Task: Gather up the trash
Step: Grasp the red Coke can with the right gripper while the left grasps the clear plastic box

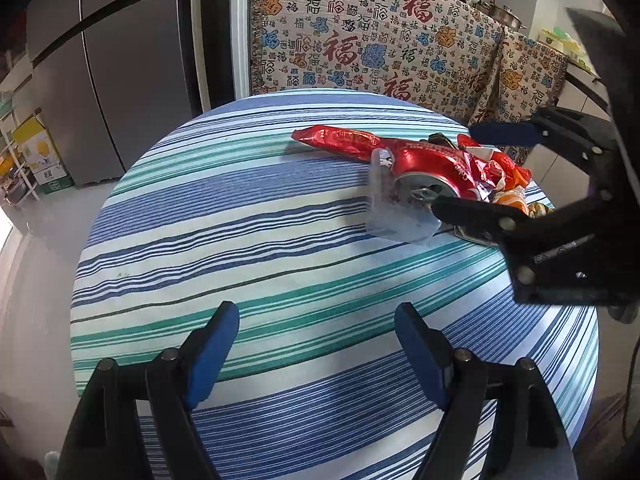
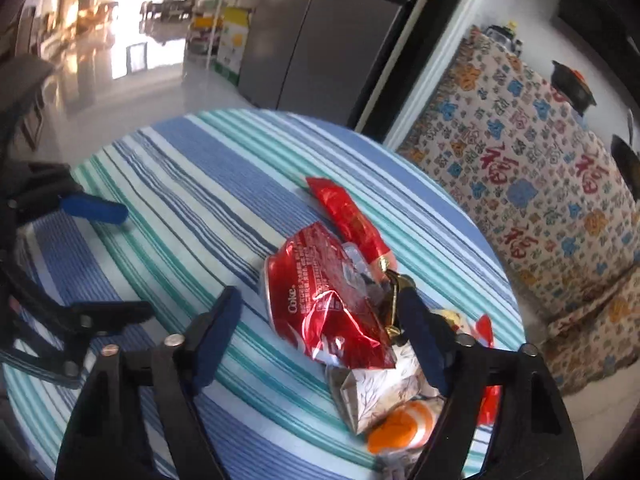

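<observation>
Blue-padded fingers [image 1: 214, 354] of the left gripper [image 1: 316, 354] sit nearest the lens in the left wrist view, spread wide apart with nothing between them, above the striped tablecloth [image 1: 240, 240]. Beyond them, toward the table's far right, lies the trash pile: a crushed red Coke can [image 1: 432, 168], a long red wrapper [image 1: 340, 142] beside it, a clear plastic piece [image 1: 394, 216] against the can's end, and orange-and-white wrappers [image 1: 508, 196] at the edge. The right gripper [image 1: 476, 168] enters from the right with its fingers apart, one on each side of the pile. A patterned cloth [image 1: 380, 40] and a grey refrigerator [image 1: 120, 80] stand behind the table.

Right wrist view: the right gripper [image 2: 320, 336] has its fingers spread, the Coke can [image 2: 320, 300] lying between them; whether a pad touches it cannot be told. The red wrapper [image 2: 348, 216] lies just beyond the can, a white printed wrapper [image 2: 376, 396] and an orange piece [image 2: 400, 432] nearer the lens. The left gripper [image 2: 108, 256] is at left, fingers apart.
</observation>
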Demonstrator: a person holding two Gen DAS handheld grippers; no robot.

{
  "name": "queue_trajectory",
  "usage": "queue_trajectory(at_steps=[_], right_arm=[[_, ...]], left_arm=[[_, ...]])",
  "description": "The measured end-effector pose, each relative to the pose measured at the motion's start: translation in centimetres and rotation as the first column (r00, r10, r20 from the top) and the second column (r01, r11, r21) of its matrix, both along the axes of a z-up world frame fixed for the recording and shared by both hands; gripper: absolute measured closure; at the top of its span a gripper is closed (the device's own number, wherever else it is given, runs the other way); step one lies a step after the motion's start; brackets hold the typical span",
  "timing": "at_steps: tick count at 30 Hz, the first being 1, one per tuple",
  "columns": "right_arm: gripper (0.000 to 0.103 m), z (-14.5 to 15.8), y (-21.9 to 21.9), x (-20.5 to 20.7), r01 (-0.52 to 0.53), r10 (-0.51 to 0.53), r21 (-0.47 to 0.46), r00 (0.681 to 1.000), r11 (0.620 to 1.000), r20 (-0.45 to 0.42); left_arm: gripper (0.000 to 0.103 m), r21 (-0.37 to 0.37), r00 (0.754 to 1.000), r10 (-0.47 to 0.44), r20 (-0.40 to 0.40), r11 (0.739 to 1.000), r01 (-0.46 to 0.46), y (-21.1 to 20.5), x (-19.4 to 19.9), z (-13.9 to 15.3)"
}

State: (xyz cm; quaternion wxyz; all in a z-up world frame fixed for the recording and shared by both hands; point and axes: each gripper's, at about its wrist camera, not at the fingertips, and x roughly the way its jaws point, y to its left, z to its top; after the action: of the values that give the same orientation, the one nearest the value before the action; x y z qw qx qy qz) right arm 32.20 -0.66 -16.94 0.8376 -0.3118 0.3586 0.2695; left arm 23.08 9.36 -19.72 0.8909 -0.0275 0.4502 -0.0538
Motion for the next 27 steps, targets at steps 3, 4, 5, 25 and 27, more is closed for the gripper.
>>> queue_trajectory(at_steps=[3, 4, 5, 25, 27], right_arm=[[0.059, 0.0, -0.5, -0.2, 0.020, -0.020, -0.005, 1.000, 1.000, 0.020], [0.059, 0.8, -1.2, -0.7, 0.032, -0.033, 0.040, 0.999, 0.999, 0.031], [0.060, 1.6, -1.9, -1.4, 0.047, -0.051, 0.077, 0.997, 0.996, 0.050], [0.060, 1.9, -26.8, -12.7, 0.499, -0.409, 0.699, 0.858, 0.512, -0.312], [0.060, 1.7, -26.8, -13.0, 0.500, -0.423, 0.688, 0.855, 0.525, -0.299]], left_arm=[[0.021, -0.009, 1.000, -0.002, 0.002, 1.000, 0.003, 0.3, -0.5, -0.1], [0.021, -0.012, 1.000, -0.010, 0.007, 1.000, 0.010, 0.3, -0.6, -0.1], [0.021, -0.014, 1.000, -0.016, 0.010, 1.000, 0.016, 0.1, -0.6, -0.1], [0.021, 0.055, 0.987, -0.158, 0.041, 0.986, 0.156, -9.5, 7.8, -1.7], [0.021, 0.038, 0.988, -0.148, 0.042, 0.988, 0.147, -9.1, 8.2, -1.8]])
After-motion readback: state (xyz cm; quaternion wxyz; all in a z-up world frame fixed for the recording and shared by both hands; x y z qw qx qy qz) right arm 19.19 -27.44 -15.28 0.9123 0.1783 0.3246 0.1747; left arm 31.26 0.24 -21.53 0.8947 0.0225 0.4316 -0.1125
